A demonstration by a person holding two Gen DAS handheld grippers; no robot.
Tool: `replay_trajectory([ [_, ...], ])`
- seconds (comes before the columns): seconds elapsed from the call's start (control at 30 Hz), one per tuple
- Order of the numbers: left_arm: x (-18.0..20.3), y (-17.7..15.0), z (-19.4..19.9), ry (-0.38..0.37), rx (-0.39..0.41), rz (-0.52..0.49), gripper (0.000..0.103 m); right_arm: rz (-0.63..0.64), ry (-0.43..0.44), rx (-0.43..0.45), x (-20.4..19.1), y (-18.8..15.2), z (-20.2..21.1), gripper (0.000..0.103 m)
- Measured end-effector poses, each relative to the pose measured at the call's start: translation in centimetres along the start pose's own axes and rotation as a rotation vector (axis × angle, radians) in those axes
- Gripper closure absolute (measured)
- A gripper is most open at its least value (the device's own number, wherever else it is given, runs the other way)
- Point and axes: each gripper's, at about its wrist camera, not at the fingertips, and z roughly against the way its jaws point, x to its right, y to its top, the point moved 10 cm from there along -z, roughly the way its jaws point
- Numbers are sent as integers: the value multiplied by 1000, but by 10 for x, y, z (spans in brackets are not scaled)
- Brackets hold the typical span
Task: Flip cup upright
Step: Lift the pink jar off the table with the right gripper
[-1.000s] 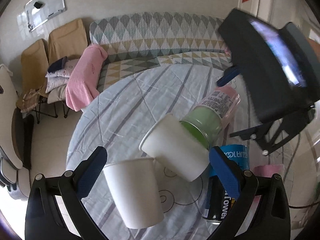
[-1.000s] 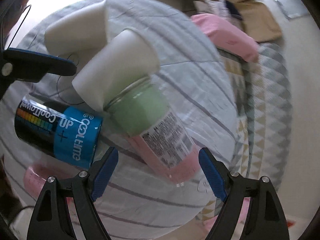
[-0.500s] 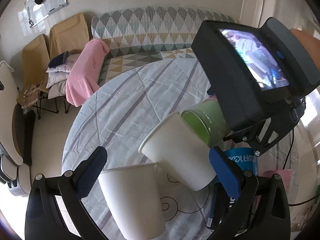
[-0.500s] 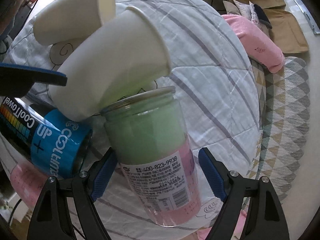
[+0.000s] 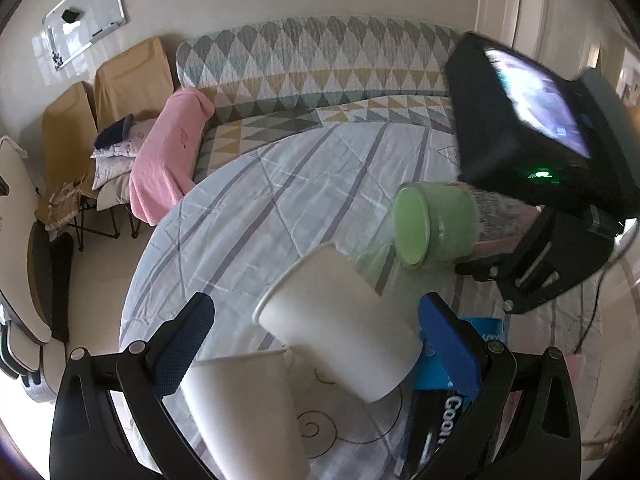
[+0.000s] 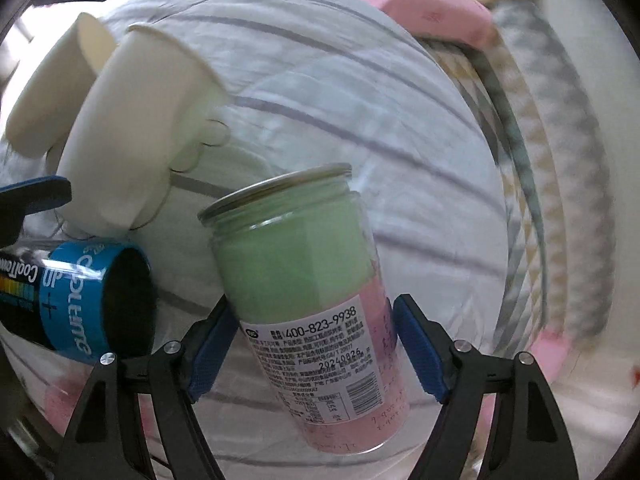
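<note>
A clear cup with green and pink filling and a printed label point(image 6: 308, 304) is between the blue pads of my right gripper point(image 6: 310, 344), which is shut on it and holds it tilted above the table. It also shows in the left wrist view point(image 5: 436, 224), lifted, mouth toward the camera. My left gripper point(image 5: 316, 344) is open; a white paper cup point(image 5: 340, 344) lies on its side between its fingers without contact. A second white paper cup point(image 5: 244, 412) lies nearer the camera.
A blue and black can point(image 6: 76, 300) lies on its side on the round table with striped cloth point(image 5: 256, 208). A sofa point(image 5: 312, 64) with a pink blanket point(image 5: 168, 156) and folding chairs stand beyond the table.
My right gripper has closed on the green and pink cup, lifted it off the white paper cup and turned it toward upright. My left gripper stayed nearly still.
</note>
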Motion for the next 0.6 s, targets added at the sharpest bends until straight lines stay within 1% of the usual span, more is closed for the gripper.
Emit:
replay_trajectory([
  [0.07, 4, 2, -1, 10, -11, -9, 0, -87, 0, 12, 7, -9, 1, 24],
  [0.13, 12, 9, 2, 9, 15, -28, 0, -190, 29, 23, 13, -18, 1, 24],
  [0.2, 17, 11, 1, 22, 7, -45, 0, -333, 62, 37, 20, -33, 2, 24],
  [0.3, 28, 16, 1, 12, 9, -53, 0, -510, 118, 54, 33, -49, -1, 24],
  [0.33, 32, 17, 2, 6, 10, -58, 0, -581, 149, 63, 37, -54, -1, 24],
  [0.37, 36, 18, 3, 6, 12, -63, 0, -678, 200, 79, 39, -59, -3, 24],
  [0.43, 41, 20, 5, 5, 18, -78, 0, -791, 259, 106, 39, -65, -4, 24],
  [0.47, 43, 21, 5, 9, 16, -88, 0, -877, 314, 123, 39, -67, -5, 24],
  [0.6, 45, 24, 11, 13, 22, -103, 0, -1082, 432, 169, 39, -69, -9, 24],
])
